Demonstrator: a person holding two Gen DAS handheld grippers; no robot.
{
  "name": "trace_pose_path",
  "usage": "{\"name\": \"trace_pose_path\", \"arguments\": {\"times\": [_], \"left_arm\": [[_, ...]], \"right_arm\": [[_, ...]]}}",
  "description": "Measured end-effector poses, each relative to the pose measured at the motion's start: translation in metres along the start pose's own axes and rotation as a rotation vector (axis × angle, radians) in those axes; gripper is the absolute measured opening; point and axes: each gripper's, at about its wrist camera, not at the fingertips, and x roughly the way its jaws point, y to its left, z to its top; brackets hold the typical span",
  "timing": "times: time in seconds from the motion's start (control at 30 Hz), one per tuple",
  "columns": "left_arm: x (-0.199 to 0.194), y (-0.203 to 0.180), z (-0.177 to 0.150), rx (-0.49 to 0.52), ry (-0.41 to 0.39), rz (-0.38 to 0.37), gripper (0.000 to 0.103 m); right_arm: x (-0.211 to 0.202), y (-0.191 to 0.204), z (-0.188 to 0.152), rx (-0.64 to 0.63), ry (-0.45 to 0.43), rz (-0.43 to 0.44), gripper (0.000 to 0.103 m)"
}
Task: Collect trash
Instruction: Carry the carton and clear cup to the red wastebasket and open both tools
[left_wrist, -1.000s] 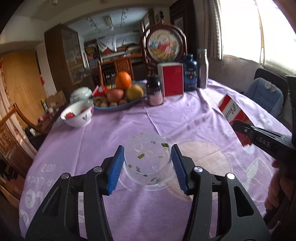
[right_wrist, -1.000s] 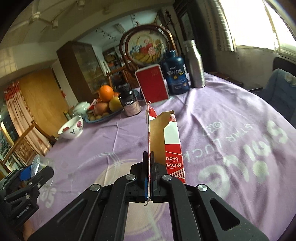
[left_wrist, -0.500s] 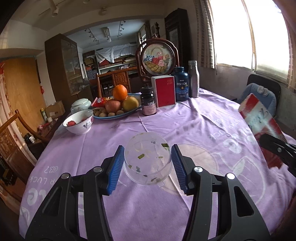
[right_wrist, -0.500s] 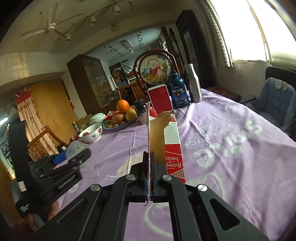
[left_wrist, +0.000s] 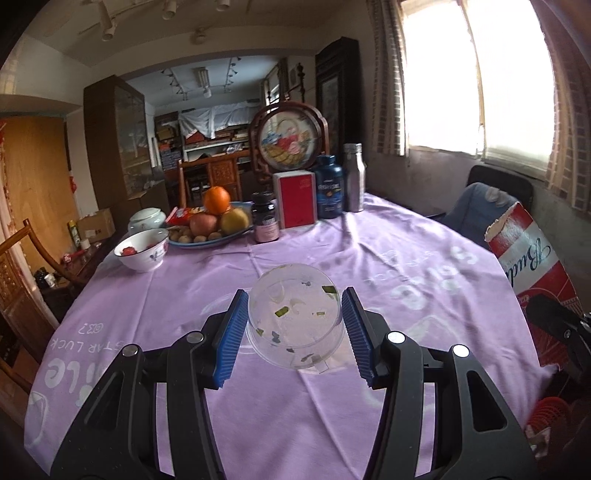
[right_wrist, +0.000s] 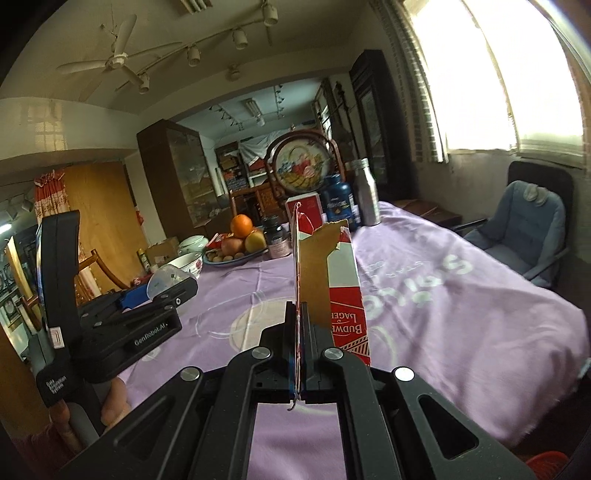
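Squarely between jaws: plastic cup (left_wrist: 295, 314).

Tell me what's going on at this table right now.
A person is clearing trash with a gripper in each hand. The left gripper holds a clear plastic cup flecked with food scraps. The right gripper is clamped on a torn red beer carton. Both are held above the purple tablecloth.

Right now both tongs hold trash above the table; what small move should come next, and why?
Probably carry both pieces off the table toward a bin, which no view clearly shows. The left tongs grip the clear plastic cup, the right tongs pinch the torn red carton, and both are clear of the purple tablecloth.
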Motion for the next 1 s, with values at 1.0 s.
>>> {"name": "trace_pose_path", "arguments": {"times": [1.0], "left_arm": [[-0.054,-0.275,-0.069,0.363,0.084,-0.495,0.052]], "right_arm": [[-0.183,-0.209,-0.162,0.308,0.079,-0.556,0.004]]}}
